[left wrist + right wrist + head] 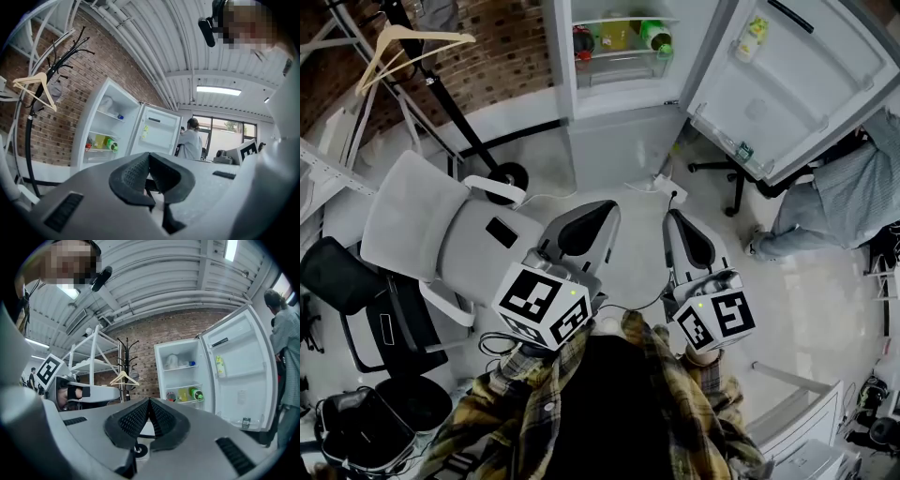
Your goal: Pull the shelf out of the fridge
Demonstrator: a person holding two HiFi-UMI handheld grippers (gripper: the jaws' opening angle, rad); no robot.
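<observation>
The fridge point(623, 131) stood open, its shelf point(623, 56) not yet pulled, bottles point(654, 36) on it; the left hand-held gripper point(598, 217) and right hand-held gripper point(679, 225), both pressed together and empty, hung well short.

bottles point(615, 36) on fridge shelf point(628, 56), chair point(417, 214) left

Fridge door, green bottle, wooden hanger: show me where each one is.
fridge door point(797, 89), head view, on its bare inner panel.
green bottle point(656, 37), head view, on its body.
wooden hanger point(431, 37), head view, on its upper arm.
</observation>
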